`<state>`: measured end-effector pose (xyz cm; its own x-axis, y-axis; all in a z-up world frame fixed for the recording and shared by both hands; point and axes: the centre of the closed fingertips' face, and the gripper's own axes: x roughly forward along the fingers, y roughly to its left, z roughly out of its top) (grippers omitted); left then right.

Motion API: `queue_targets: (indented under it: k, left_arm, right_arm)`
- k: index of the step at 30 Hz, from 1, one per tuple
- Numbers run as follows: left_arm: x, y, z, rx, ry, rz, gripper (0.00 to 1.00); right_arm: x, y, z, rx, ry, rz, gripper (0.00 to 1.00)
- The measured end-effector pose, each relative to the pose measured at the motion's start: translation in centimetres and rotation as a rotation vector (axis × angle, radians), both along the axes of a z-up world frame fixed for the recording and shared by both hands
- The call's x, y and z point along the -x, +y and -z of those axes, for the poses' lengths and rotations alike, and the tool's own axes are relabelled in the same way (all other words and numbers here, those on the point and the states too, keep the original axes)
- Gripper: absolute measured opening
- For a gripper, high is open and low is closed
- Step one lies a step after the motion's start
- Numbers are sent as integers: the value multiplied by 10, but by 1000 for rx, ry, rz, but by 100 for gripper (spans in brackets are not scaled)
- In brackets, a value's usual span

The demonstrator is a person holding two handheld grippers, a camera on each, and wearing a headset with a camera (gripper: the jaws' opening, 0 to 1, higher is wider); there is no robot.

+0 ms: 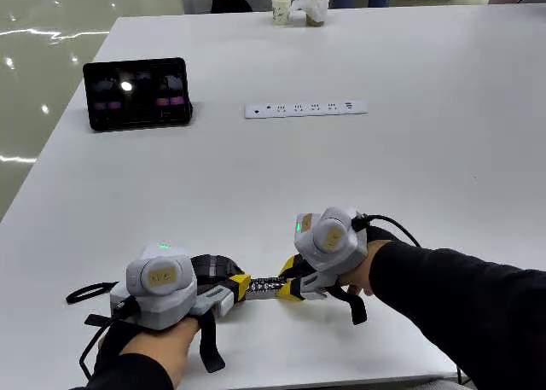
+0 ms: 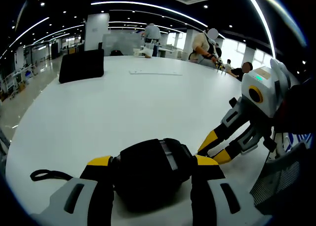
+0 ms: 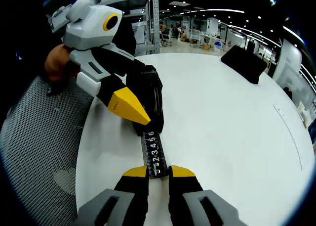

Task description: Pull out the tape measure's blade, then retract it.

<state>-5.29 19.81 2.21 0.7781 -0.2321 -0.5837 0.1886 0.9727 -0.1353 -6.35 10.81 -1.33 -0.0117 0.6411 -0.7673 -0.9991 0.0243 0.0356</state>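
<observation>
Blade pull, short length out: left gripper (image 2: 153, 161) clamped around black case (image 2: 148, 181), right gripper (image 3: 158, 172) pinched shut on blade (image 3: 152, 149) end; draw rightward, straight and level, case steadied on table (image 1: 341, 177).

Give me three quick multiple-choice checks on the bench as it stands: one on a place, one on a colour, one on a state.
1. Where on the table does the tablet stand?
A. far left
B. near right corner
C. dead centre
2. What colour is the tape measure case?
A. red
B. black
C. white
3. How is the blade?
A. fully retracted
B. lying loose
C. drawn out a short way
Answers:
1 A: the head view shows it by the far left edge.
2 B: it is black between the left gripper's yellow tips.
3 C: numerals show between the case and the right gripper, shut on its end.
</observation>
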Motion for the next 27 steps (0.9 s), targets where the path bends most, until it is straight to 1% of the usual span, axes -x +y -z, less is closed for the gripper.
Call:
queue_targets:
  k: [11,15,19,25,27]
  left_arm:
    - [0,0,0,5,1,-4,58]
    - [0,0,0,7,1,-4,57]
    - [-1,0,0,8,2,-5,57]
    - [-1,1,-1,9,1,-5,57]
    - [-1,1,-1,9,1,-4,57]
  right_arm:
    - [0,6,1,-4,5,-3,12]
    - [1,9,2,1,-2,-11,12]
    - [1,11,2,-5,-7,-13,12]
    - [1,15,2,-6,-4,-8,12]
    - [1,16,1,-3,-11,-15,12]
